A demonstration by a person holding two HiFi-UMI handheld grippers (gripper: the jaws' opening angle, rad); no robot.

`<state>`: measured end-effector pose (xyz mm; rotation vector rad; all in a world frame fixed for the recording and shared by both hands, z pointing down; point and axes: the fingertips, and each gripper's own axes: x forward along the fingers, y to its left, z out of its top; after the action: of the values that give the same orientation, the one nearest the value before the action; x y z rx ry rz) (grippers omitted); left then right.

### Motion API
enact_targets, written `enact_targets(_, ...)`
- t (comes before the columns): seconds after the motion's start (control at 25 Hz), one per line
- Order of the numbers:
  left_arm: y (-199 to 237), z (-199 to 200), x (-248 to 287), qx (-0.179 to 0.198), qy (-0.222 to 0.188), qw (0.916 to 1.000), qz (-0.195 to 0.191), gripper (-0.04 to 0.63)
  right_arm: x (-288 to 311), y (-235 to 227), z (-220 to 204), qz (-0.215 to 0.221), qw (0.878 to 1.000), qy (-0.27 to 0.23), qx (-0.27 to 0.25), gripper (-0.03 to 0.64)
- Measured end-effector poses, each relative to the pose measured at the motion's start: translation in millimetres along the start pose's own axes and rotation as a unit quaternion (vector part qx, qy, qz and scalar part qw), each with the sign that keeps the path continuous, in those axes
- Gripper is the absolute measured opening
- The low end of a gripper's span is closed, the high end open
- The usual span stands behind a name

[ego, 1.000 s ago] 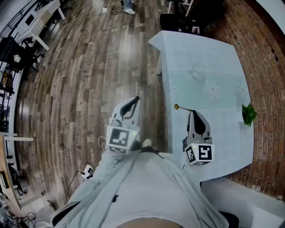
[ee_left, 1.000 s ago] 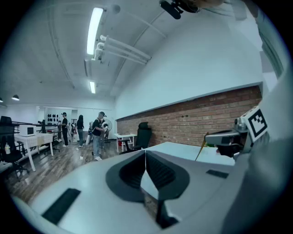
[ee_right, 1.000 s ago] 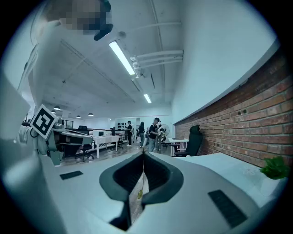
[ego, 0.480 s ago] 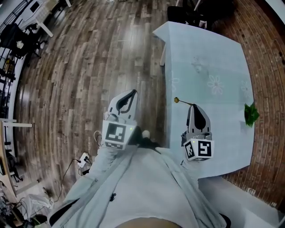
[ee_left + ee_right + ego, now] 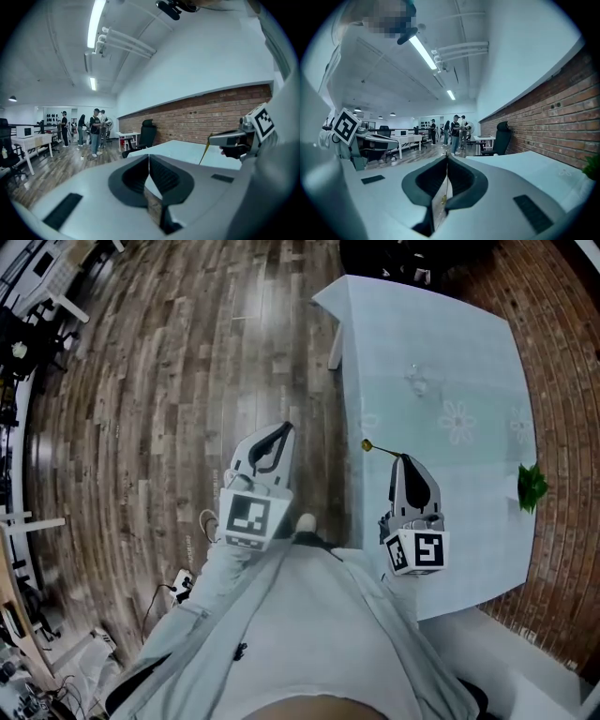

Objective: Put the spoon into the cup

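Note:
A thin gold spoon (image 5: pixel 380 450) sticks out to the left from my right gripper (image 5: pixel 403 458), which is shut on its handle over the table's left edge; the small bowl end hangs past that edge. In the right gripper view the handle (image 5: pixel 446 187) runs as a fine line between the closed jaws. A small clear glass cup (image 5: pixel 415 382) stands farther up the pale blue table (image 5: pixel 450 334), apart from the spoon. My left gripper (image 5: pixel 286 427) is shut and holds nothing, over the wooden floor left of the table.
A small green plant (image 5: pixel 532 486) sits at the table's right edge. A black chair (image 5: pixel 146 133) stands at the table's far end. Several people (image 5: pixel 454 131) stand far off in the room among white desks (image 5: pixel 389 140). A brick wall (image 5: pixel 543 126) runs along the right.
The person has stepped along the table's left side, so floor and table have shifted in view. Both grippers moved a little up the picture together, with the spoon still held.

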<state>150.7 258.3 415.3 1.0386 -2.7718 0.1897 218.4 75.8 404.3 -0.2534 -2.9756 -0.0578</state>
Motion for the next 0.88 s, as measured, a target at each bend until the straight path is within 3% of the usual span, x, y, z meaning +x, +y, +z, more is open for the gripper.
enact_targets(0.52,125.0,23.0,98.6,0.0,-0.014,0.9996,-0.023,0.02,145.2,-6.7,34.1,-0.036,0.999,-0.003,-0.006,0.02)
enact_targets(0.88,156.7,15.6,129.1,-0.003,-0.007,0.9988,-0.047,0.02,174.0,-6.1,24.0,-0.07,0.997,0.011,0.014,0.02)
